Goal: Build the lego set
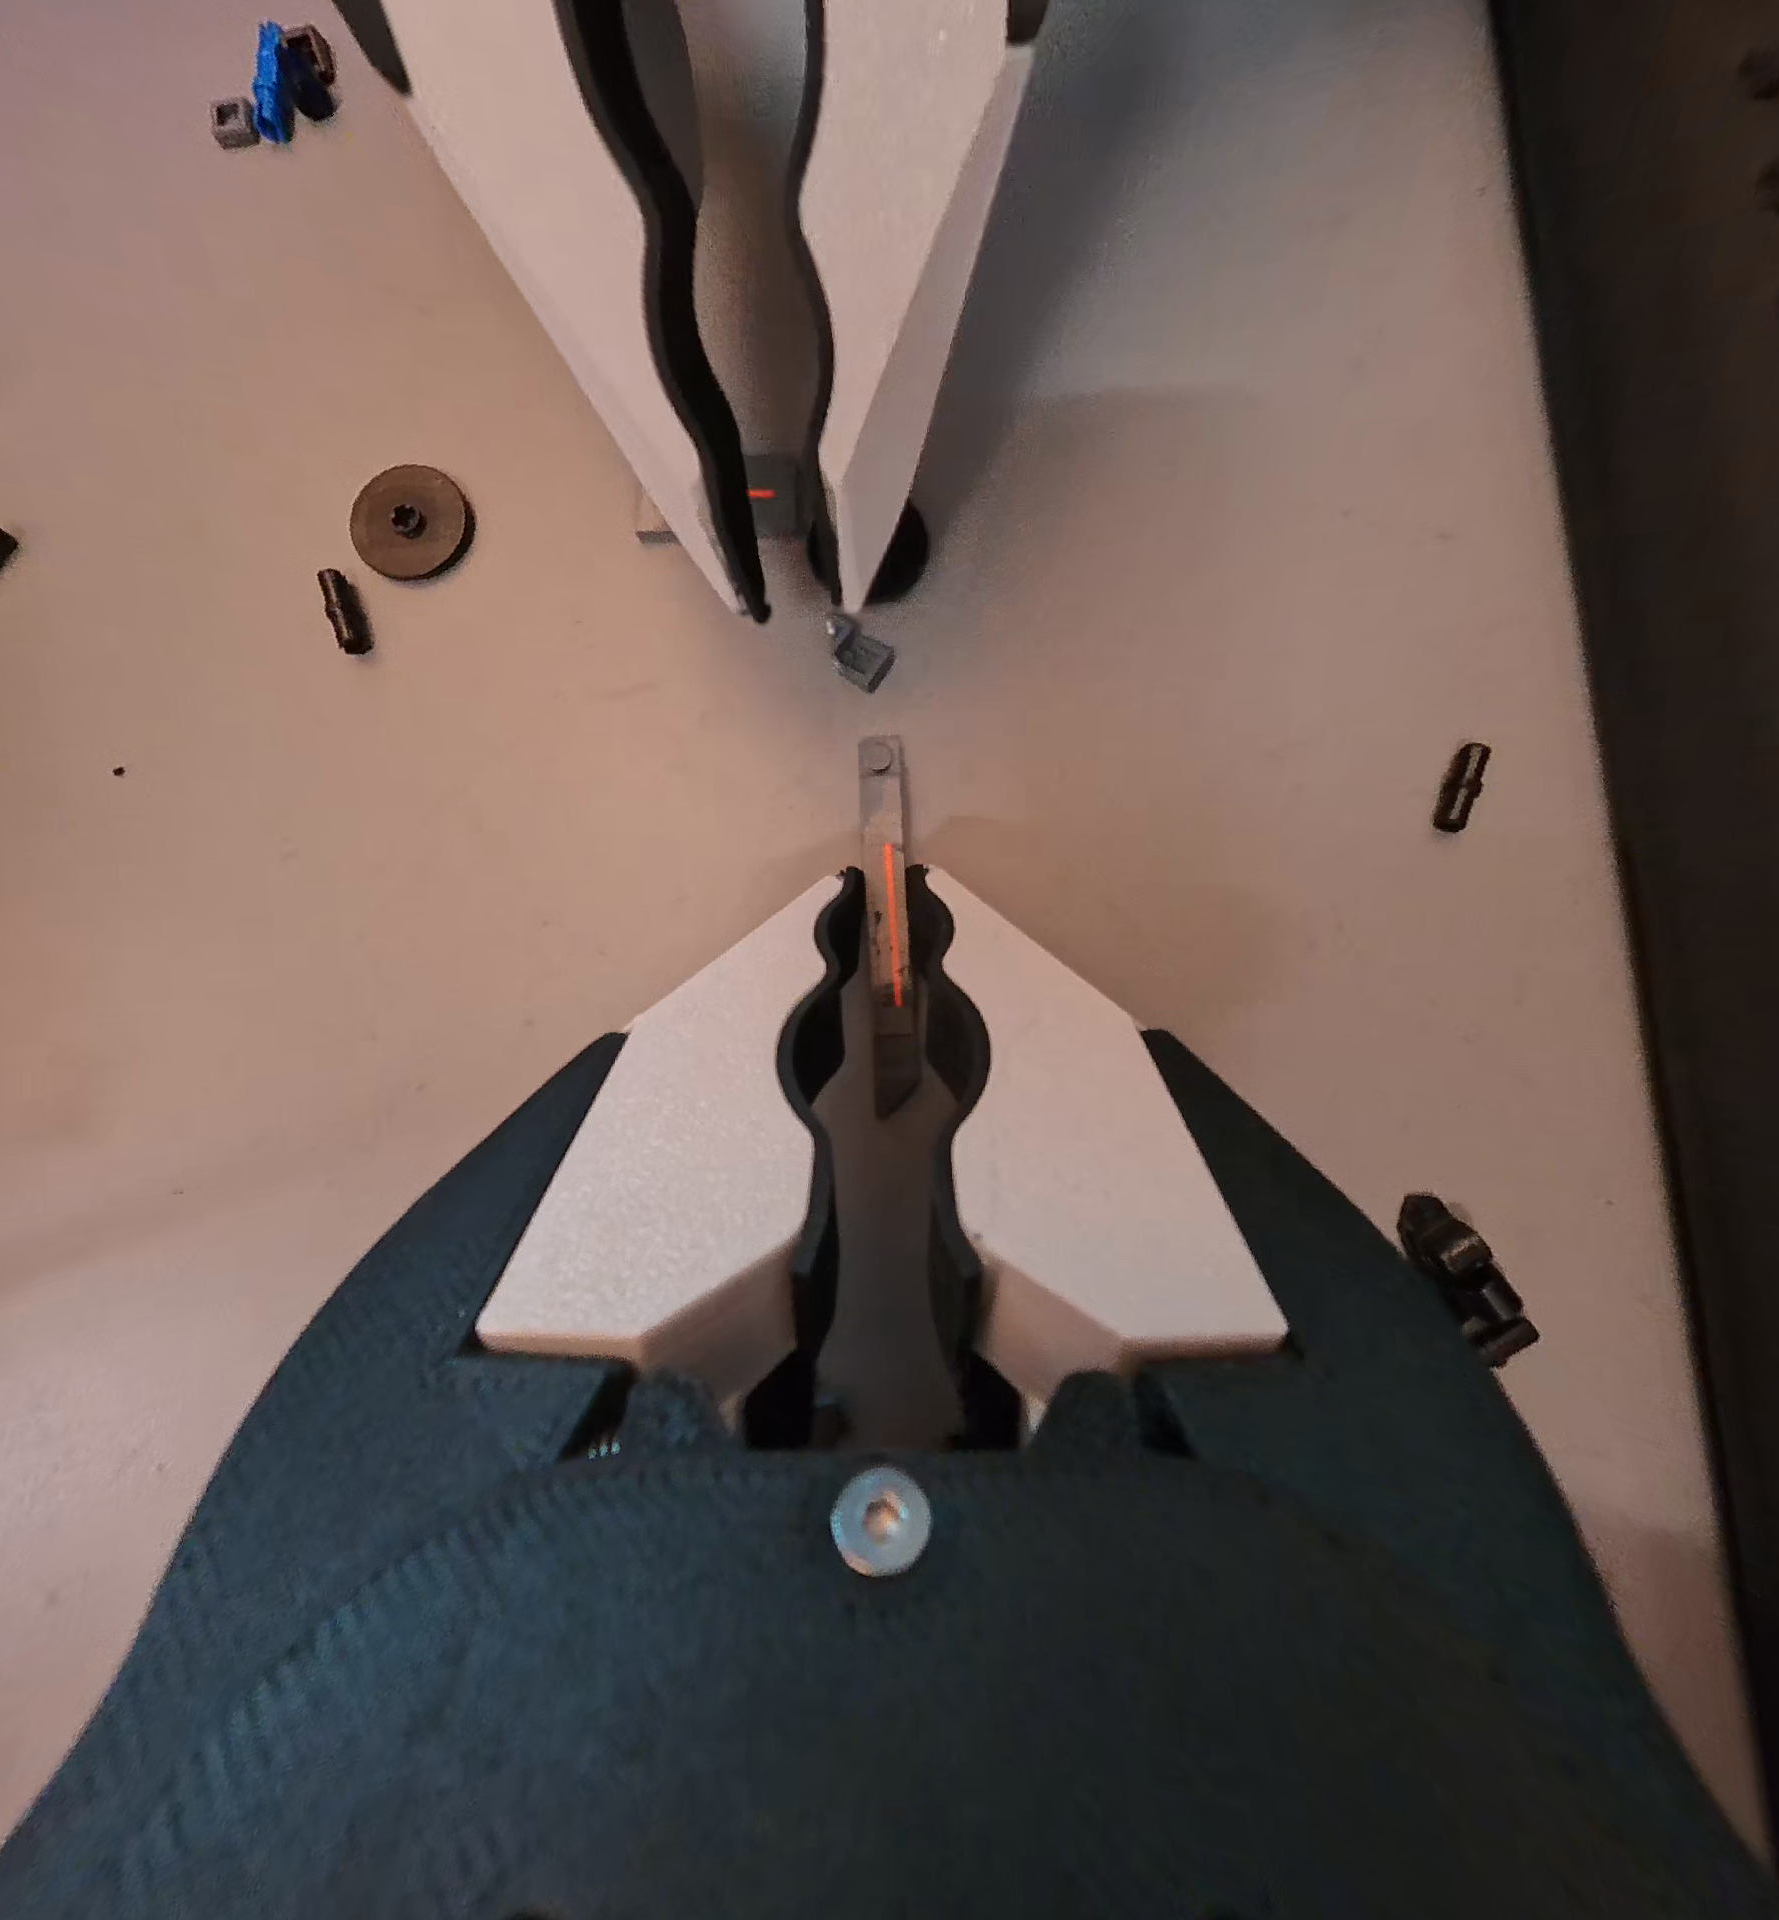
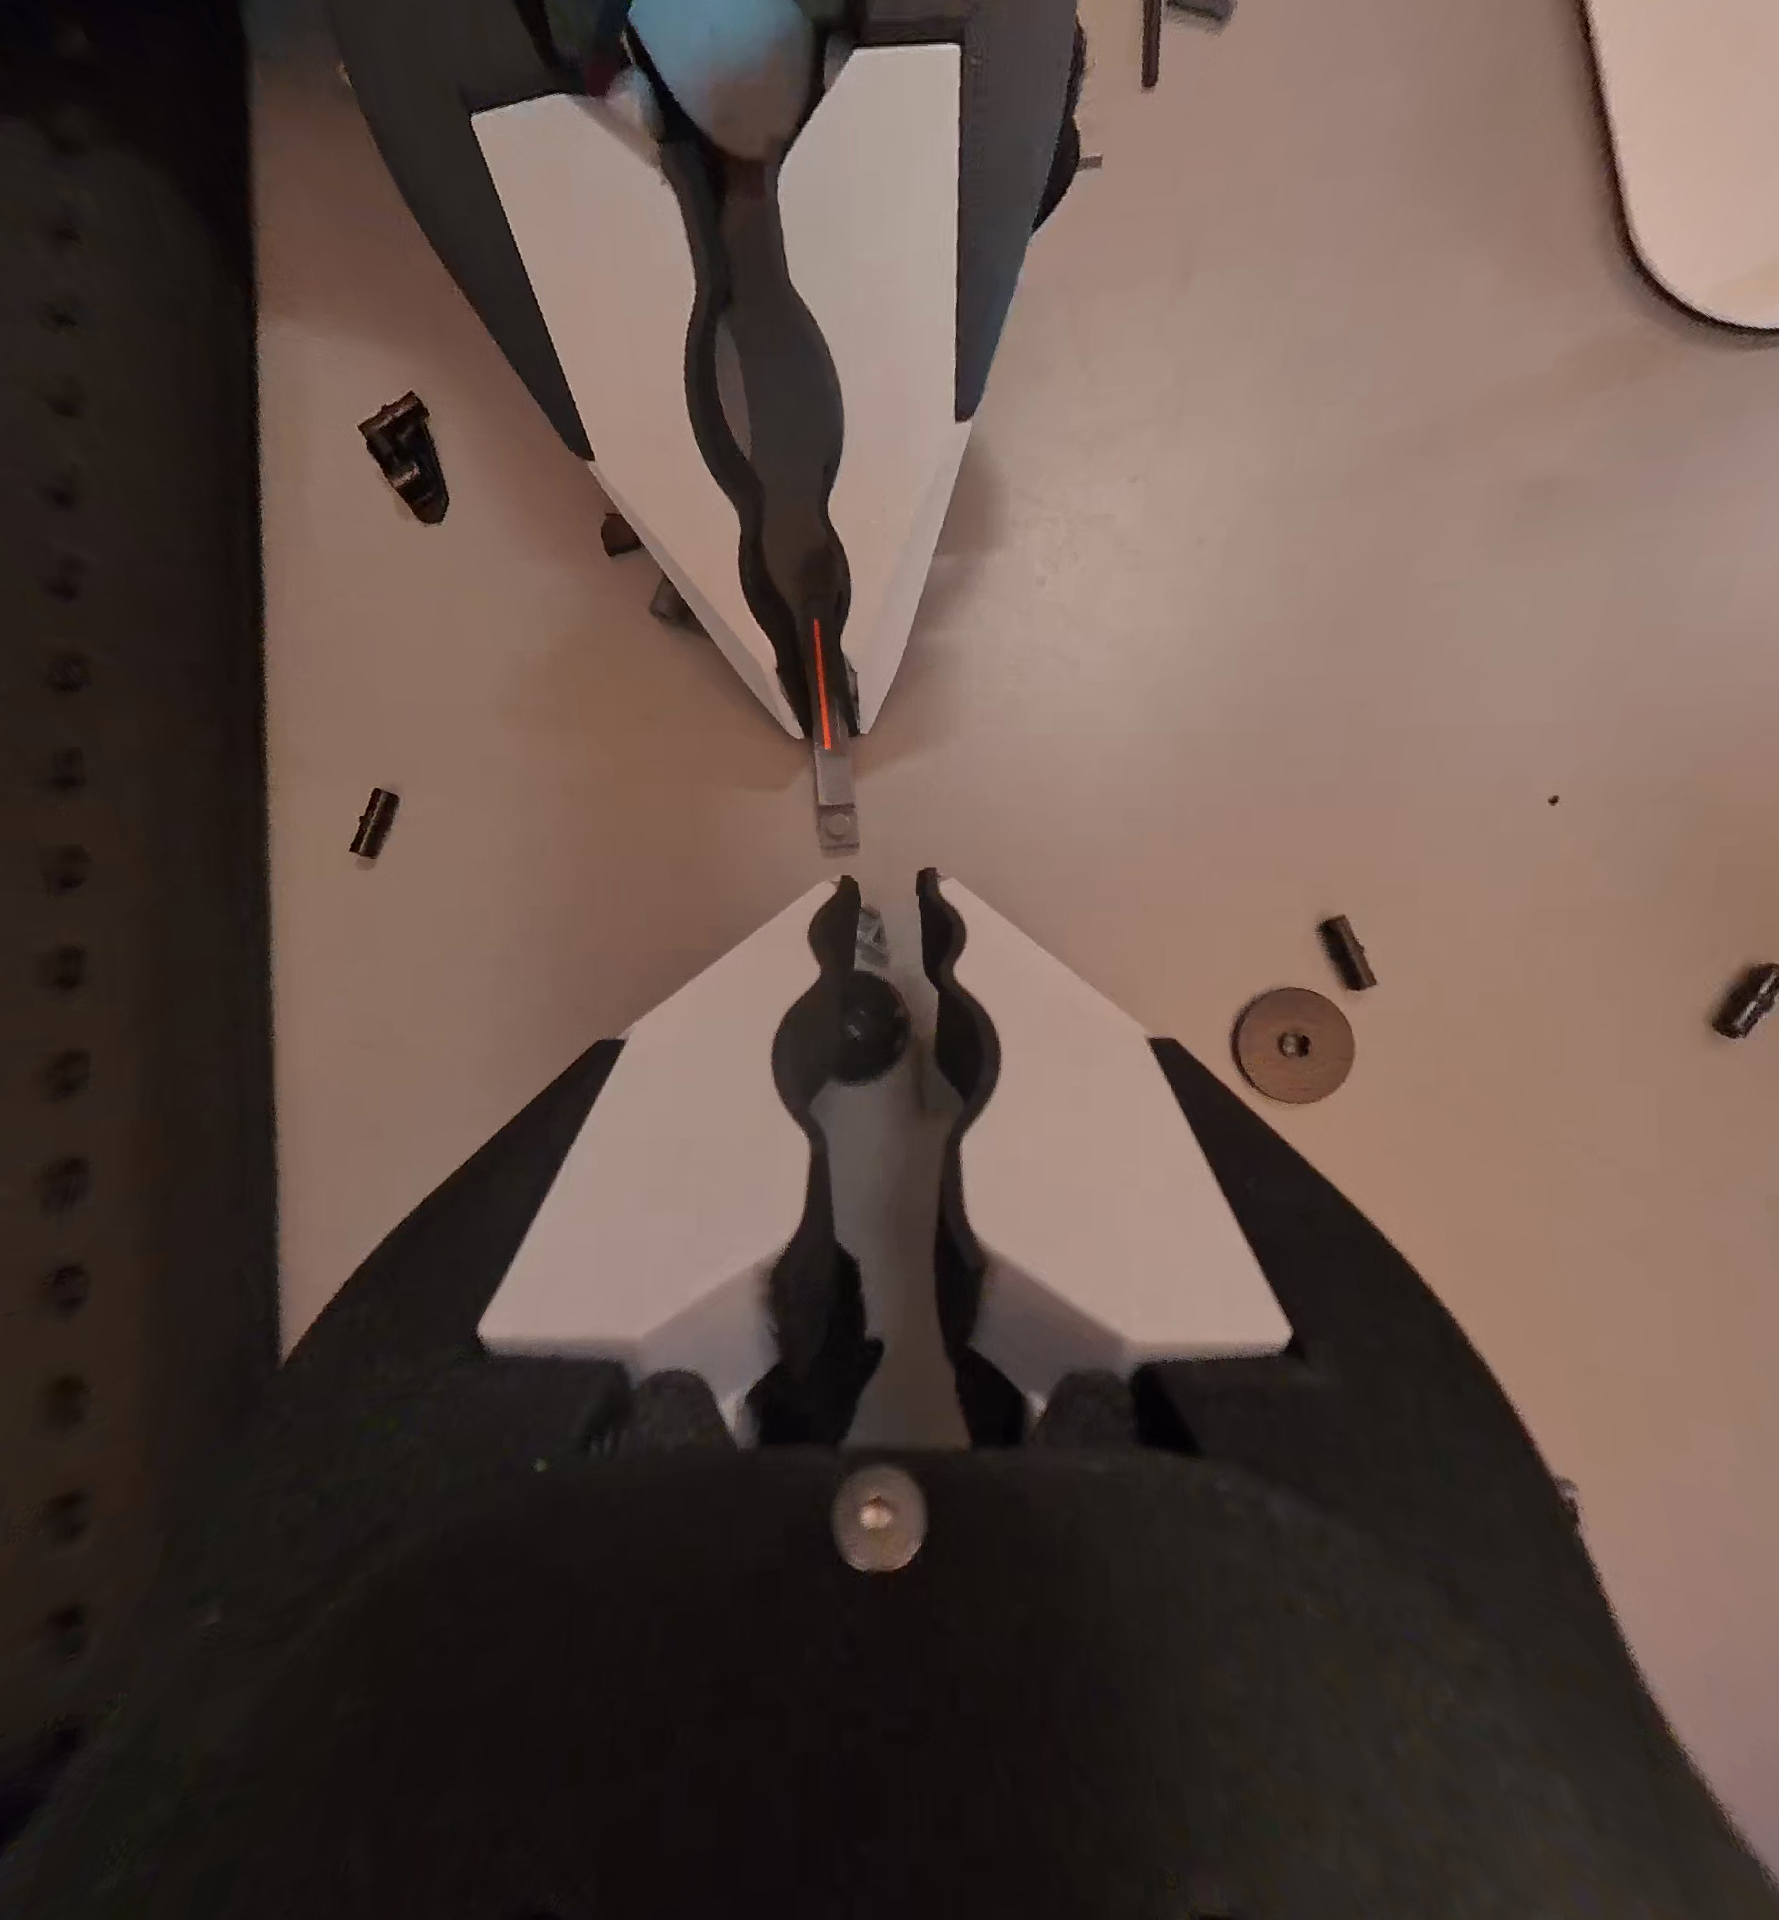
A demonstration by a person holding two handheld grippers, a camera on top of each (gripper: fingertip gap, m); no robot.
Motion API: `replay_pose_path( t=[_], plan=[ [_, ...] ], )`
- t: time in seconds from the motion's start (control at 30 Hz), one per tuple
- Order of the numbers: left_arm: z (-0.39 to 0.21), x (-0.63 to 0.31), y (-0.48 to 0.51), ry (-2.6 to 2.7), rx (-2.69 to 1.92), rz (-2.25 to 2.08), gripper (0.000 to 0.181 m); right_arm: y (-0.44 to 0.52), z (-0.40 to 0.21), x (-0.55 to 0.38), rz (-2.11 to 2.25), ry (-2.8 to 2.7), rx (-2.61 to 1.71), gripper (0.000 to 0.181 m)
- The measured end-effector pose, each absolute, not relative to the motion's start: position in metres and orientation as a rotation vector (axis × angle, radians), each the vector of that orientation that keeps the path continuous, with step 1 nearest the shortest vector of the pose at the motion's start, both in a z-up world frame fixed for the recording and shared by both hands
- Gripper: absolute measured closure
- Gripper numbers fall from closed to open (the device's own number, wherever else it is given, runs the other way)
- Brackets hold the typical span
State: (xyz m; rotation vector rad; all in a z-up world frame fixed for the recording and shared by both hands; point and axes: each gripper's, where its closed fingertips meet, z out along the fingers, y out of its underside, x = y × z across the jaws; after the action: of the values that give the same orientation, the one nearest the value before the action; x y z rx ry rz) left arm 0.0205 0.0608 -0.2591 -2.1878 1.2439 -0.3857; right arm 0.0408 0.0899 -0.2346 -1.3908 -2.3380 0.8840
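My left gripper (image 1: 885, 878) is shut on a narrow grey plate with an orange line (image 1: 883, 821); its studded end sticks out past the tips. The plate also shows in the right wrist view (image 2: 835, 805), held by the left gripper (image 2: 828, 732). My right gripper (image 2: 887, 883) faces it tip to tip, jaws a little apart, just above the table. A small grey piece (image 1: 859, 655) lies on the table between the two grippers and shows through the right gripper's gap (image 2: 872, 933). A grey block with an orange mark (image 1: 776, 499) and a black wheel (image 2: 864, 1023) sit under the right gripper (image 1: 802, 611).
A dark studded baseplate (image 1: 1716, 727) (image 2: 64, 831) borders the white table. Loose parts lie around: a dark disc (image 1: 412, 517) (image 2: 1292, 1044), black pins (image 1: 345, 611) (image 1: 1461, 787) (image 2: 1347, 954), black connectors (image 1: 1467, 1294) (image 2: 405, 455), a blue piece (image 1: 277, 83). A white tray corner (image 2: 1747, 156) is at the far right. There is about 5 cm between the tips of the two grippers. About 8 cm separates my right fingertips from the dark disc (image 2: 1292, 1044). My left wrist view (image 1: 409, 518) looks at it from another angle.
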Motion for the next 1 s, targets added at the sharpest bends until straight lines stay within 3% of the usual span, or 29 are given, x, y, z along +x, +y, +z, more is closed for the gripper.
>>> replay_pose_path(
  t=[0.57,1.0],
  plan=[
    [-0.259,0.017,0.06,1.239,-2.196,-0.379,0.174,0.088,-0.259,0.047,0.709,-2.455,-1.34,0.171],
    [-0.237,0.023,0.072,1.237,-2.057,-0.253,0.166,0.084,-0.24,0.037,0.939,-2.343,-1.407,0.178]
  ],
)
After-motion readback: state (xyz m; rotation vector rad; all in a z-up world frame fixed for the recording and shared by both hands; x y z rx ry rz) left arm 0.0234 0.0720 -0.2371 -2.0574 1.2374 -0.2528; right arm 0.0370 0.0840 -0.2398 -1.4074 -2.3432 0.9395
